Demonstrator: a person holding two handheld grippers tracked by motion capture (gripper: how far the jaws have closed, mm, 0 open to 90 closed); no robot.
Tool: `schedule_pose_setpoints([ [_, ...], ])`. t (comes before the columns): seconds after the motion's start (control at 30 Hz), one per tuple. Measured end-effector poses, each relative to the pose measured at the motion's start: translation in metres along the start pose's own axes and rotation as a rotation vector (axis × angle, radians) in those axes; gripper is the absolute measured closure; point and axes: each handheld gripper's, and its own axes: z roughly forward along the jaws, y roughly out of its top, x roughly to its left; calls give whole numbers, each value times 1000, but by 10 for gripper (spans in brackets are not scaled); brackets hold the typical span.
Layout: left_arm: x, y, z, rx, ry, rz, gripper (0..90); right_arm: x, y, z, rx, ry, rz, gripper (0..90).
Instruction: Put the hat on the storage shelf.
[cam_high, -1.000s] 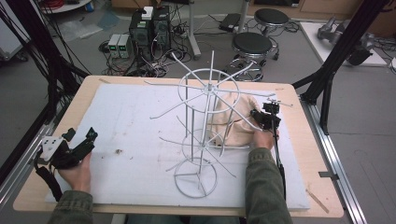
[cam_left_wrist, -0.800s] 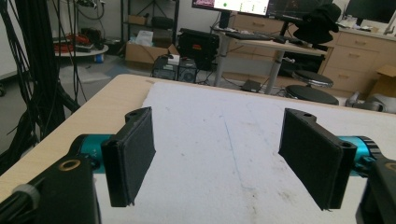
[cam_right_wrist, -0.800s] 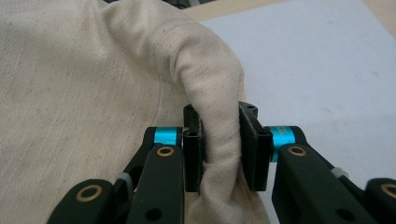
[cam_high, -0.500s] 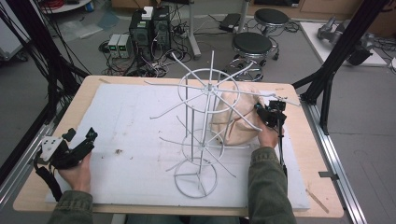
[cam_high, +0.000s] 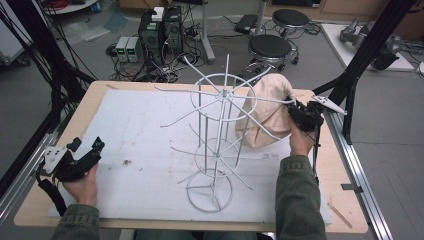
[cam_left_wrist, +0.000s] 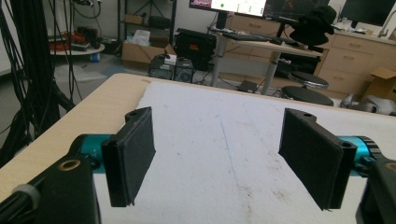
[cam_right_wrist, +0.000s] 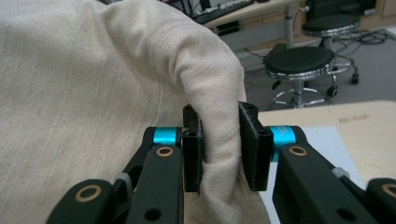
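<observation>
A cream cloth bag (cam_high: 267, 107) hangs lifted above the table at the right, behind the arms of a white wire rack (cam_high: 220, 135). My right gripper (cam_high: 300, 116) is shut on a fold of the cloth bag (cam_right_wrist: 93, 93); in the right gripper view the fabric is pinched between both pads (cam_right_wrist: 254, 144). At the left front of the table my left gripper (cam_high: 85, 152) rests in the hand, jaws wide open with nothing between them. In the left gripper view its two pads (cam_left_wrist: 135, 149) frame bare white mat (cam_left_wrist: 219, 154).
A white foam mat (cam_high: 145, 130) covers the wooden table (cam_high: 85, 115). The rack stands mid-table with thin arms sticking out all round. Black frame posts (cam_high: 360, 65) rise at the right and left; stools (cam_high: 270, 47) and electronics sit on the floor beyond.
My right gripper has risen with the cloth bag, which came off the mat and now hangs beside the rack's upper ring. The left gripper stayed put.
</observation>
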Motion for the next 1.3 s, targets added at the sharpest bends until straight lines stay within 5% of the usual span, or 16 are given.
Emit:
schedule_pose_setpoints([
  [0.67, 0, -1, 0, 3, 4, -12, 266, 17, 55, -33, -52, 187, -145, 719],
  [1.3, 1, -2, 0, 3, 1, -24, 266, 30, 84, -64, -110, 221, -237, 704],
])
